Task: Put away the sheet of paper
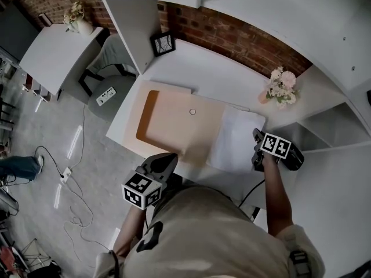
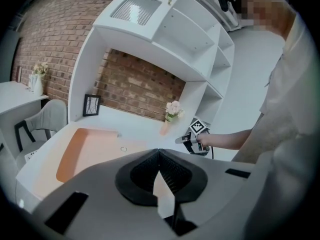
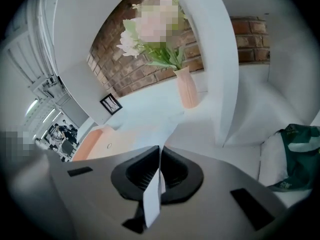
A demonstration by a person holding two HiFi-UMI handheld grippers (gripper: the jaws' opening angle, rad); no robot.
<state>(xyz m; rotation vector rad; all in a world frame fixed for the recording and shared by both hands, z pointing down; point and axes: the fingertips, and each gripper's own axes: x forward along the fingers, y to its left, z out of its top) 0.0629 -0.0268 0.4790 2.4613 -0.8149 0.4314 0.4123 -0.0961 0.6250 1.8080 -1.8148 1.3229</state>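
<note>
White curved desk (image 1: pixel 174 68) below a red brick wall (image 1: pixel 232 36) carries a peach rectangular desk mat (image 1: pixel 174 123); the white sheet of paper (image 1: pixel 235 141) lies just beside it on the right, its far edge pinched in the right gripper (image 1: pixel 256 138). Left gripper (image 1: pixel 168 158) hovers at the near edge, jaws together, empty

Paper (image 1: pixel 236 141): white, thin, matt, flexible where pinched in right claw (image 3: pixel 160 148).
Mat (image 1: pixel 174 123): peach, smooth, faint sheen, leather-like.
Bench (image 1: pixel 203 71): white, smooth, satin finish.
Wall (image 1: pixel 232 36): red brick, rough, pale mortar.
Right claw and left claw (image 2: pixel 159 151): grey matt plastic shells; pads (image 2: pixel 175 176) black, ribbed, rubbery.
Vase (image 3: pixel 188 91): pink, matt, ceramic-like.
Floor (image 1: pixel 69 138): grey, polished, streaks of reflected light.
Shirt (image 1: pixel 220 236): beige cloth, matt.
</note>
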